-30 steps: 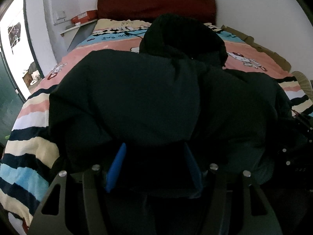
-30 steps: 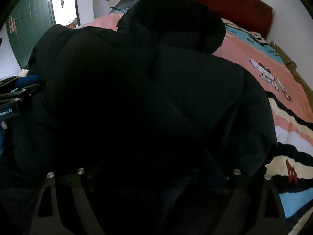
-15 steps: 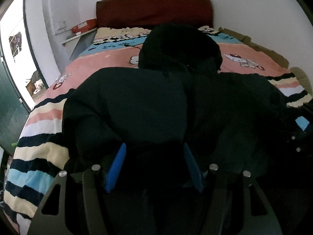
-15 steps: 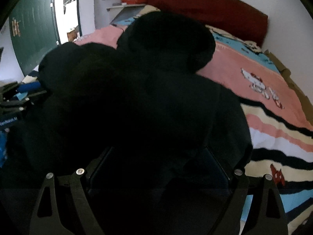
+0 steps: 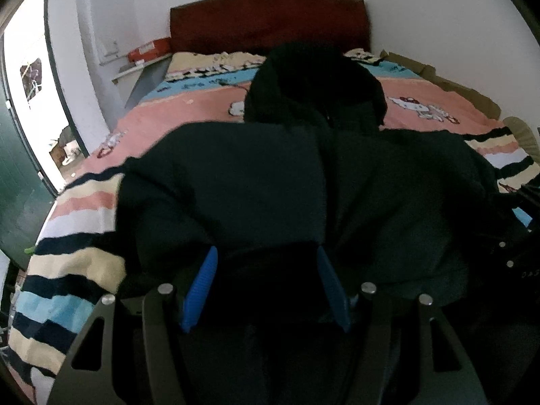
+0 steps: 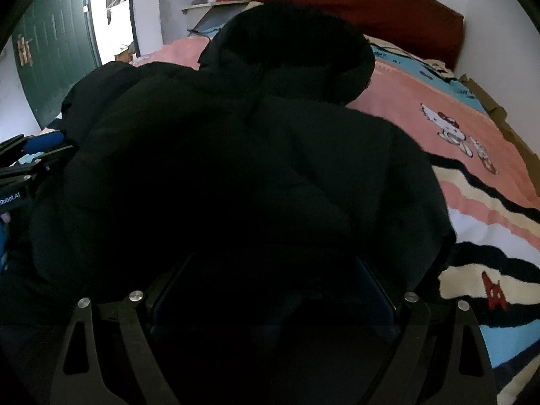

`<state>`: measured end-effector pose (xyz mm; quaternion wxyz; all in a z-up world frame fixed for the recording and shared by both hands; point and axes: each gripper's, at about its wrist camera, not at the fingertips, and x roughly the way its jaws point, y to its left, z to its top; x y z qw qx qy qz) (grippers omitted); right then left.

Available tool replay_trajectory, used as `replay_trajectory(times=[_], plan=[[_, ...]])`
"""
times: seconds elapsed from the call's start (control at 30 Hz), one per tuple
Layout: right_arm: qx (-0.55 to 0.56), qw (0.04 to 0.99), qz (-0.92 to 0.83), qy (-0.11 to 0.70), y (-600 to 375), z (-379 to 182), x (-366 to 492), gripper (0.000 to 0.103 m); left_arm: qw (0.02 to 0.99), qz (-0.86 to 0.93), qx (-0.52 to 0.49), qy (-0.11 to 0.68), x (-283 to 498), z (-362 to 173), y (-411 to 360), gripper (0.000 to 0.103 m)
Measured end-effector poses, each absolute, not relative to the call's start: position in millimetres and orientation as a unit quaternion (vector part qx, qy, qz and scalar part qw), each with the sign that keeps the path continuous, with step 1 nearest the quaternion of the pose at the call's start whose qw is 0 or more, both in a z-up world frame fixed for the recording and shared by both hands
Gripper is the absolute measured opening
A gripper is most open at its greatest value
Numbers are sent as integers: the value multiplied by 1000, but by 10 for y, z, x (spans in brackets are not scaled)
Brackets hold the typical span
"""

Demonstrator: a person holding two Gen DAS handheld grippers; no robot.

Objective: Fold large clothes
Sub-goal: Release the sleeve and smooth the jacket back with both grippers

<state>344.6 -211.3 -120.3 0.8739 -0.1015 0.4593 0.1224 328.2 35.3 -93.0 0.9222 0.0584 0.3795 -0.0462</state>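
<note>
A large black hooded jacket [image 5: 270, 182] lies on the bed, hood [image 5: 314, 84] toward the headboard. It fills the right wrist view [image 6: 236, 168] too. My left gripper [image 5: 266, 256] stands open at the jacket's near hem, its blue fingers [image 5: 202, 283] wide apart with dark cloth between them. My right gripper [image 6: 273, 260] is open at the hem as well, its dark fingers spread and half buried in shadow. The left gripper also shows at the left edge of the right wrist view [image 6: 30, 155].
The striped pink, blue and cream bedspread [image 5: 84, 236] with cartoon cats covers the bed. A dark red headboard [image 5: 266, 23] stands against the white wall. A shelf with a red box [image 5: 148, 50] and an open green door [image 5: 13, 168] are at the left.
Both grippers have pulled back toward the foot of the bed. The jacket has settled lower and flatter, and more bedspread shows around it.
</note>
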Motion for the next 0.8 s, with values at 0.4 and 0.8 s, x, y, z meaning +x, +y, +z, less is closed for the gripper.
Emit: replay_trajectory(times=[0.4, 0.8], plan=[[-87, 897, 104, 421, -2290, -893, 3488, 89, 932, -17, 79, 353, 3377, -825, 426, 59], [-70, 887, 86, 449, -2395, -1158, 3659, 89, 923, -20, 78, 376, 3490, -1018, 446, 59]])
